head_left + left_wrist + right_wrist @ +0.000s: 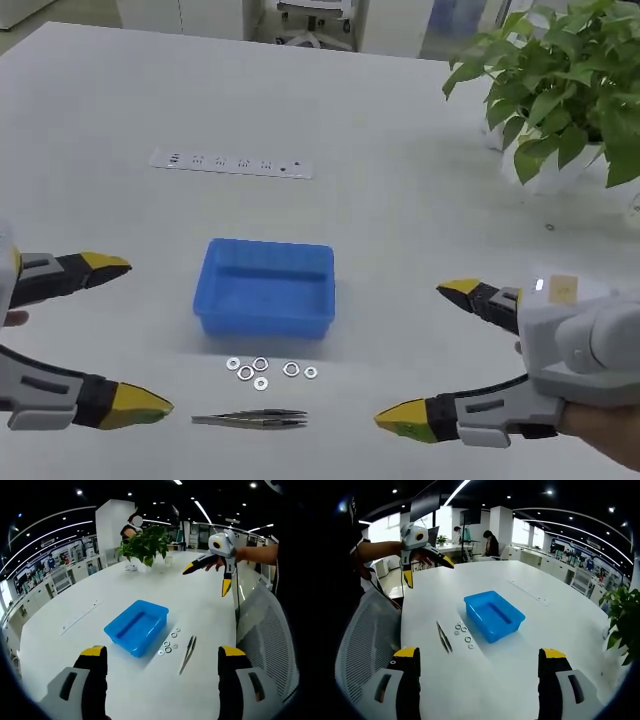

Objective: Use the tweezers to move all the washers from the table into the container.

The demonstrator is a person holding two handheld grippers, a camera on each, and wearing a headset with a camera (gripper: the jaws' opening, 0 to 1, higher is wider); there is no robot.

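Observation:
A blue container (265,285) stands mid-table with nothing in it. Just in front of it lie several small metal washers (262,370), and nearer me a pair of tweezers (250,419) lies flat. My left gripper (130,335) hovers open at the left, my right gripper (428,354) open at the right, both apart from everything and holding nothing. The left gripper view looks past its own spread jaws (161,655) at the container (136,625), washers (168,642), tweezers (187,653) and the right gripper (205,582). From the right gripper (479,653) I see container (493,615), washers (462,632), tweezers (443,636) and left gripper (430,574).
A white power strip (232,163) lies behind the container. A potted plant (565,80) stands at the far right of the table. A mesh chair back (270,630) sits at the table's near edge. The white tabletop (420,200) is bare around the objects.

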